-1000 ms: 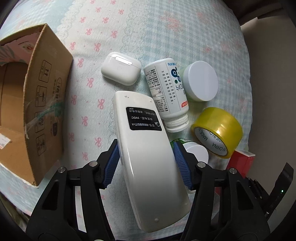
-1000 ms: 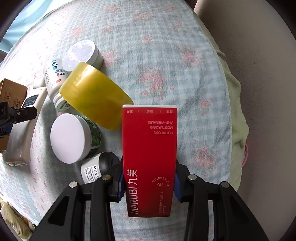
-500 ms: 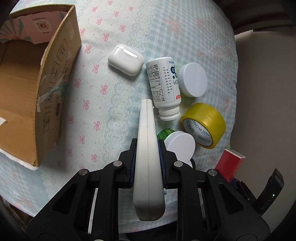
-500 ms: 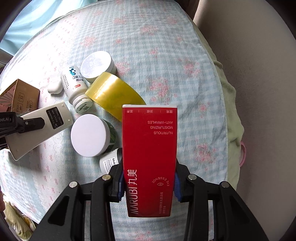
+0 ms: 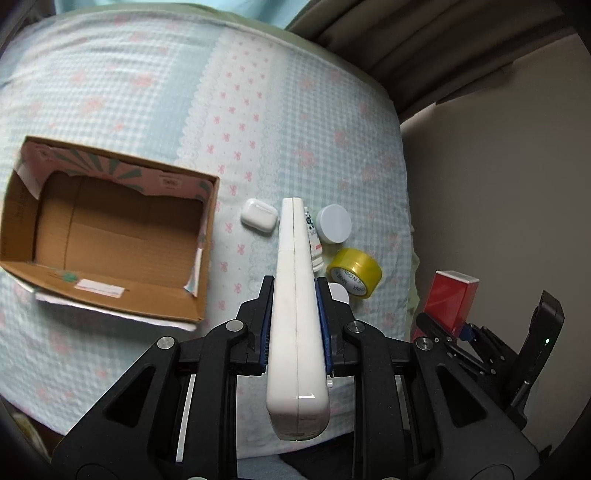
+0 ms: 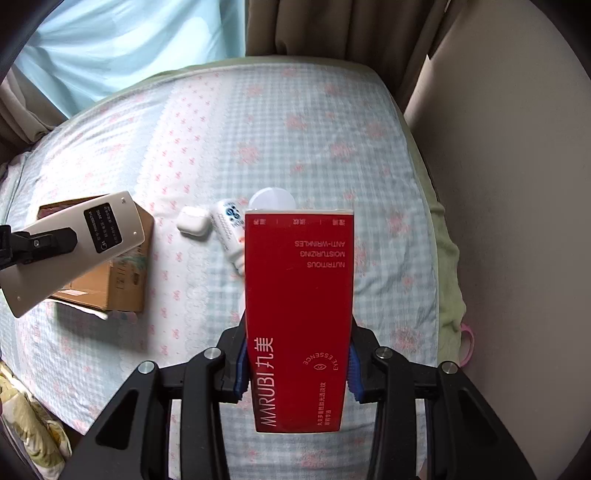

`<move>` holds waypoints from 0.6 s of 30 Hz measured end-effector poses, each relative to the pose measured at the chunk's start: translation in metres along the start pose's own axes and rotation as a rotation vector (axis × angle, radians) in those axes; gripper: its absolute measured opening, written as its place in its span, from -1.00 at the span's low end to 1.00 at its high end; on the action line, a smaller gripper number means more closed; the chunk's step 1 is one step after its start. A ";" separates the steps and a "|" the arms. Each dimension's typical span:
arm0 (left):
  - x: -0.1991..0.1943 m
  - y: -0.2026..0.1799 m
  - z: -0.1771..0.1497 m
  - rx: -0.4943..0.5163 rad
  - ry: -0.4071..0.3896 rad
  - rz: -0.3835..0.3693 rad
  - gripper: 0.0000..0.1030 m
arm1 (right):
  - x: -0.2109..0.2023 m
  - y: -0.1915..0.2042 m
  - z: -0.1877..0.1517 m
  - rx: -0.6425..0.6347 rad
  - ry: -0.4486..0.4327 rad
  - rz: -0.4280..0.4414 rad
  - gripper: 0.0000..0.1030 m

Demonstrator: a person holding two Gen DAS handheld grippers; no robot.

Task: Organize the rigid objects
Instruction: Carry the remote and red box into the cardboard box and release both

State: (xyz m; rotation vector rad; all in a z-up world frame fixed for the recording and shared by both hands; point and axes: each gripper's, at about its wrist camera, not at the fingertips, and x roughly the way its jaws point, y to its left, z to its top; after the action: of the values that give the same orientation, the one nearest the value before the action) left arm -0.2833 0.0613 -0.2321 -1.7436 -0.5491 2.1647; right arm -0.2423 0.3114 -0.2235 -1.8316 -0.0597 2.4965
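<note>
A bed (image 6: pixel 332 122) with a pale checked floral sheet; brown curtains (image 6: pixel 314 29) hang beyond its far edge

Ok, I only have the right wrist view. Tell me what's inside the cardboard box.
Observer: Nothing shows in the box; its bare floor is visible through the open top.
Operator: Report what the red carton hides from me.
Observer: A yellow tape roll lies on the bed, near the round white jar.
Operator: Check the left claw's hold.
Observer: Both blue pads press the remote, which is held edge-on.
</note>
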 end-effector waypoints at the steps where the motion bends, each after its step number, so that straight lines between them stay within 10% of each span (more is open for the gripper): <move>1: -0.015 0.006 0.003 0.017 -0.012 0.005 -0.65 | -0.010 0.010 0.004 -0.007 -0.015 0.011 -0.27; 9: -0.093 0.082 0.024 0.123 -0.035 0.022 -0.65 | -0.059 0.117 0.023 -0.035 -0.063 0.126 -0.27; 18: -0.090 0.173 0.041 0.253 0.019 0.090 -0.65 | -0.035 0.227 0.029 0.004 -0.005 0.205 -0.27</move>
State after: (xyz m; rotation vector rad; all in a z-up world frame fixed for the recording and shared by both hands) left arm -0.3036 -0.1366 -0.2298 -1.6774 -0.1846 2.1651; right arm -0.2623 0.0829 -0.1940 -1.9205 0.1398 2.6300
